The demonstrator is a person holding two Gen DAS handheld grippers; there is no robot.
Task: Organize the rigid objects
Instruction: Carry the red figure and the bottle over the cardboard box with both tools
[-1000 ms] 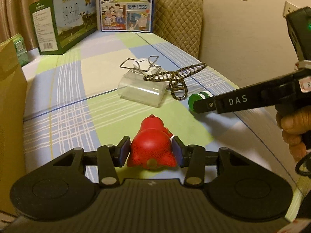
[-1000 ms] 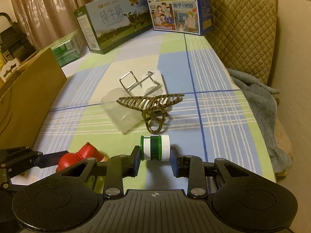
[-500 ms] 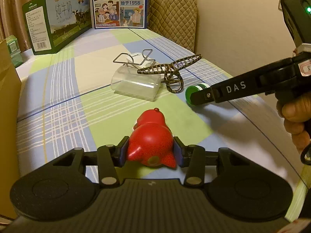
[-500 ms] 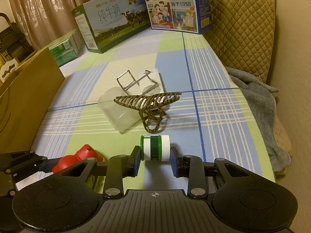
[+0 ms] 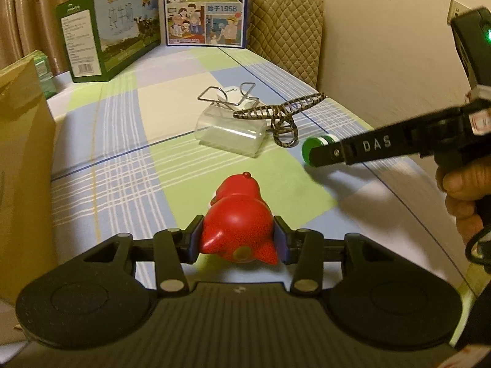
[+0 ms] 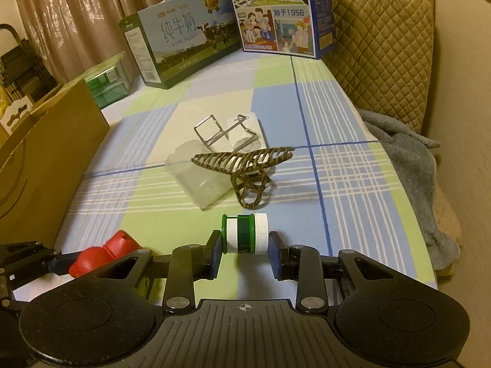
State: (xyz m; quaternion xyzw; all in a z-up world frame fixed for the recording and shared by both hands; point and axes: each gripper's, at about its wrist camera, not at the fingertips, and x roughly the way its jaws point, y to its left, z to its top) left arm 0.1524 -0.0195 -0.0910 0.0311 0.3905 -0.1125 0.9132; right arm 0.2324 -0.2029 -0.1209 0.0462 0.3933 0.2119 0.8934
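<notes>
My left gripper (image 5: 236, 239) is shut on a red toy figure (image 5: 237, 220), held just above the checked cloth. In the right wrist view the same red toy (image 6: 101, 253) shows at the lower left between the left gripper's fingers. My right gripper (image 6: 245, 247) is shut on a small green jar with a white lid (image 6: 245, 233), lying sideways between the pads. From the left wrist view the green jar (image 5: 313, 150) shows at the tip of the right gripper's black finger (image 5: 362, 148), with a person's hand (image 5: 463, 190) behind it.
On the cloth ahead lie a clear plastic cup (image 6: 196, 178) on its side, a brown patterned hair clip (image 6: 245, 168) and a bent wire piece (image 6: 221, 132). Two milk cartons (image 6: 184, 36) stand at the far end. A cardboard box (image 6: 40, 159) stands at the left, a quilted cushion (image 6: 380, 46) at the right.
Both grippers keep hold of their objects. The left wrist view has shifted slightly, and the red toy now sits a little higher between the pads. The right gripper has barely moved.
</notes>
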